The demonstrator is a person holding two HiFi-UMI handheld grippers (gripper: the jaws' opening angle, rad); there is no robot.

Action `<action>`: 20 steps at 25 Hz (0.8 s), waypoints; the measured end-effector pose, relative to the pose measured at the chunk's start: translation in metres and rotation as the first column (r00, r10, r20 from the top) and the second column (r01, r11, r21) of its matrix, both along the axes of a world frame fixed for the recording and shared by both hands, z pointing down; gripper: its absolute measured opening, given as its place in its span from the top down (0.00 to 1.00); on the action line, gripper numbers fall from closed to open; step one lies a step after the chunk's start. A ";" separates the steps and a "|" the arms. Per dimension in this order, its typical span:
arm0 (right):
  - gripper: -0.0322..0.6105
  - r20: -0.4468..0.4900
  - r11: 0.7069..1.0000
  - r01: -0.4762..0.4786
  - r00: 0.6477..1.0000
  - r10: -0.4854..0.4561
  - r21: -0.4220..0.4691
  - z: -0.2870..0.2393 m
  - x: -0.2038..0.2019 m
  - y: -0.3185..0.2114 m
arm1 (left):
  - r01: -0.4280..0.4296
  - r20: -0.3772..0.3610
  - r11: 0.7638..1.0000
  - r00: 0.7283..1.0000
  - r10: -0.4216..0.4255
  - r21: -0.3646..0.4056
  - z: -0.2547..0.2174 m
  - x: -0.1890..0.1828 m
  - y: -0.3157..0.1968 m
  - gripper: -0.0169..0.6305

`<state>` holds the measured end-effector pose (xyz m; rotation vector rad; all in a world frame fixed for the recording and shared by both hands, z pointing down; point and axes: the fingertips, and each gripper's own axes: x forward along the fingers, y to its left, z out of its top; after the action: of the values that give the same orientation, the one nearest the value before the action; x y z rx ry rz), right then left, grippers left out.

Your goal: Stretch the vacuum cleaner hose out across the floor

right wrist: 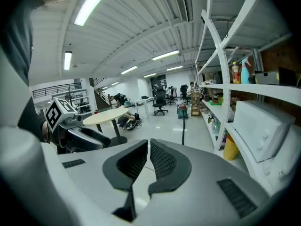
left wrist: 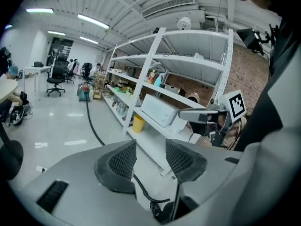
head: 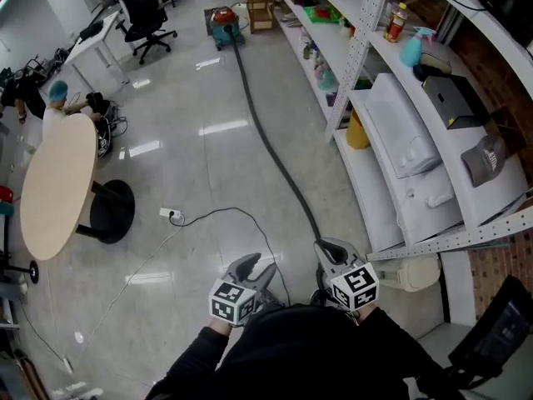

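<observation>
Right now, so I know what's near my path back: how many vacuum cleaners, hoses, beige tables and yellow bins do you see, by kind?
Vacuum cleaner: 1
Vacuum hose: 1
Beige table: 1
Yellow bin: 1
Total: 4

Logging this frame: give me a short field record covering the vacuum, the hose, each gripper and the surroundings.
vacuum cleaner: on the floor at the far end of the aisle
hose: lying on the floor, running from the vacuum cleaner along the shelving to just ahead of the person
left gripper: jaws apart, nothing between them
right gripper: jaws together, empty
hose held: no, by neither gripper
surroundings: round table at the left; power strip with cables on the floor
</observation>
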<state>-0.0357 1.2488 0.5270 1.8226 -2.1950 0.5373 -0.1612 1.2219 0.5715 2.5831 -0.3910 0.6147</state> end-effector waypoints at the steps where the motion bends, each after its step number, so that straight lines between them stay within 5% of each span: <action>1: 0.90 -0.005 1.000 -0.014 1.000 0.014 0.026 -0.009 0.010 0.010 | 0.006 -0.025 1.000 1.000 -0.005 0.012 -0.016 0.013 0.005 0.65; 7: 0.91 0.005 0.992 -0.082 0.997 0.082 0.094 -0.029 0.064 0.066 | -0.016 -0.108 0.999 0.994 0.021 0.043 -0.075 0.076 0.042 0.65; 20: 0.91 0.027 0.988 -0.134 0.991 0.132 0.071 -0.010 0.140 0.114 | -0.037 -0.052 0.999 0.998 0.036 -0.028 -0.053 0.140 0.090 0.65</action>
<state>0.1045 1.3625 0.5174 2.0212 -2.1440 0.5115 -0.0209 1.3116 0.5187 2.5775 -0.3167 0.5611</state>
